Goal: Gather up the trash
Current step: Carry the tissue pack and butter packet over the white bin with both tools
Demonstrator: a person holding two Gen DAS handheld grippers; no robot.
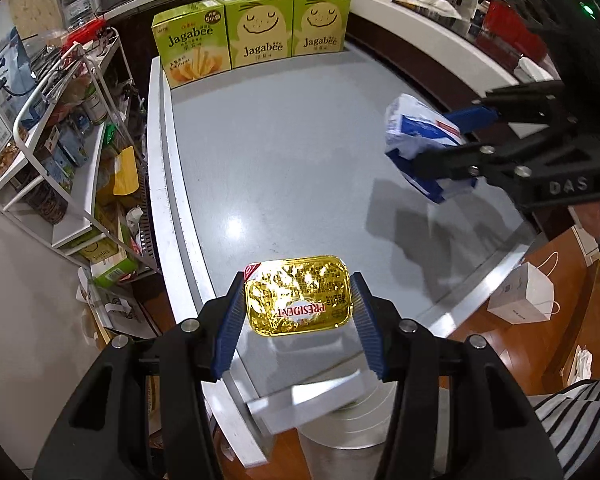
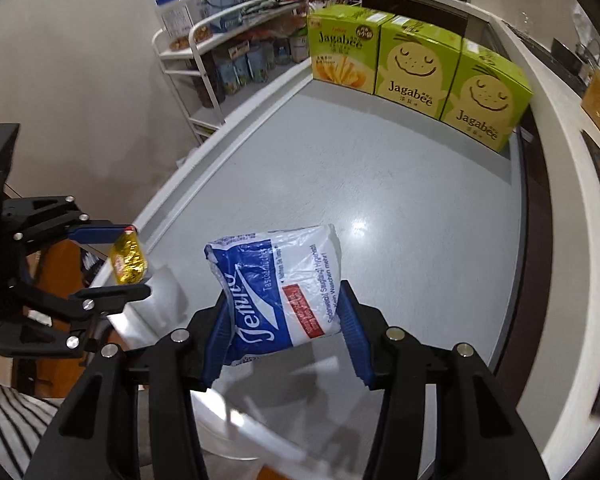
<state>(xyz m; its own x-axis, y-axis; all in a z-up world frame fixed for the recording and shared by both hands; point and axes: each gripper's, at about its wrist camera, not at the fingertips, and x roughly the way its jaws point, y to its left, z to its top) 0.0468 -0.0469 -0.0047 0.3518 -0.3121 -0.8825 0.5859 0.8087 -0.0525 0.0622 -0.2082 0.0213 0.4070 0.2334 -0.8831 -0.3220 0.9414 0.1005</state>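
Observation:
My left gripper [image 1: 298, 308] is shut on a gold foil President butter packet [image 1: 298, 296] and holds it above the near edge of the grey counter [image 1: 284, 152]. The packet also shows in the right wrist view [image 2: 129, 258], in the left gripper [image 2: 126, 260]. My right gripper [image 2: 282, 316] is shut on a crumpled blue and white Tempo tissue pack [image 2: 278, 288], lifted above the counter [image 2: 380, 184]. In the left wrist view the tissue pack [image 1: 418, 136] hangs in the right gripper [image 1: 448, 148] at the right.
Three green Jagabee boxes [image 1: 252, 38] stand at the counter's far end [image 2: 416, 66]. A white wire rack [image 1: 56, 148] full of goods stands on the left. A white paper bag [image 1: 526, 296] sits on the wooden floor. A round metal bin [image 1: 340, 420] is below the counter's near edge.

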